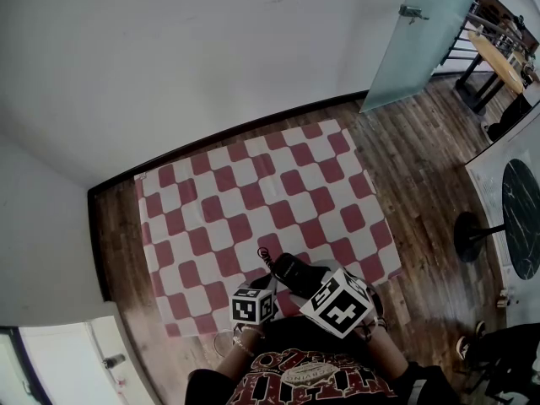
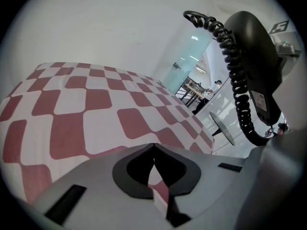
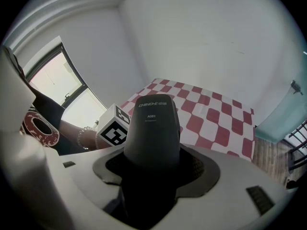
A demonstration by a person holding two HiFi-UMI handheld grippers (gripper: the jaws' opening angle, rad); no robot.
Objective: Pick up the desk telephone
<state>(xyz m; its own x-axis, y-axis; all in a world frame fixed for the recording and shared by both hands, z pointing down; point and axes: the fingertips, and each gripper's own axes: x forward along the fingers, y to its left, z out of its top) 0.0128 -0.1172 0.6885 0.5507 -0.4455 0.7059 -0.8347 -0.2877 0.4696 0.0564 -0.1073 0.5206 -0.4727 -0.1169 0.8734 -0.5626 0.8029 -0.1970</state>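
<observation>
Covering the whole tabletop, a red-and-white checked cloth [image 1: 253, 184], with wood floor [image 1: 422, 150] round it and a pale glass door [image 1: 426, 32] beyond the far right corner.

Held up off the cloth, over the near edge of the tabletop and about midway along it, a black telephone handset [image 1: 291, 274]. Seen from the back in the right gripper view, with pale print near its top.

Clamped round the lower part of that handset, the right gripper [image 3: 152, 163], jaws pressed against both of its sides.

Just left of it over the same near edge, the left gripper [image 2: 153, 151]. Jaws closed tip to tip with nothing held, only a sliver of checked cloth showing through the slit below the tips.

Close beside the handset but apart from it, the left gripper's marker cube [image 3: 114, 128].

Joined to one end of the handset and running up along its side, a black coiled cord [image 2: 238, 80], curling free past the other end.

On the wrist behind the cube, a beaded bracelet [image 3: 82, 137].
</observation>
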